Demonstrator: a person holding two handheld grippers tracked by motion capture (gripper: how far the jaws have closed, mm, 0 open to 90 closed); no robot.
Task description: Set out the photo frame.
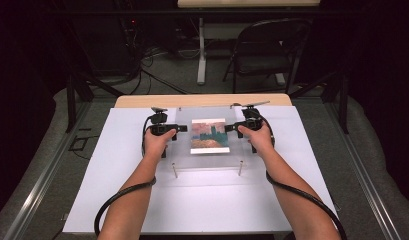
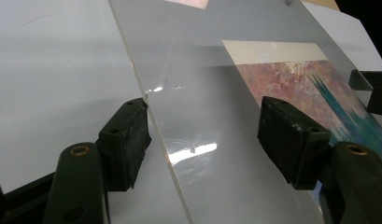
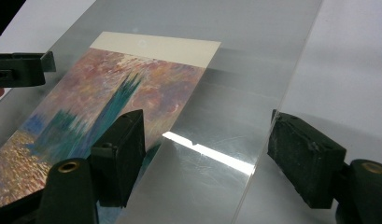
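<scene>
**Clear sheet over a print, a gripper at each side edge**

Starting at the left of the high view: the left gripper point(image 1: 182, 128) sits at the left edge of the clear sheet point(image 1: 208, 160), mid-frame on the white board point(image 1: 117, 200). In the left gripper view its jaws stand wide, straddling that edge, one pad under and one over. I see gaps, so it has hold of nothing yet.

Middle: the sheet rests on little posts point(image 1: 175, 171), with the print point(image 1: 210, 135) showing through it. It looks like stiff acrylic, light, slick and easy to scratch. My guess is it would slide out of a lazy pinch, so grab it on the bare margins, both sides evenly, away from the print.

Right: the right gripper point(image 1: 231, 127) mirrors that at the right edge. In the right gripper view its jaws are also wide, pads either side of the edge, not pressing.

Room looks fine: bare board all around and nothing beside the sheet. The posts are the only snag, so I'd lift straight up.
</scene>
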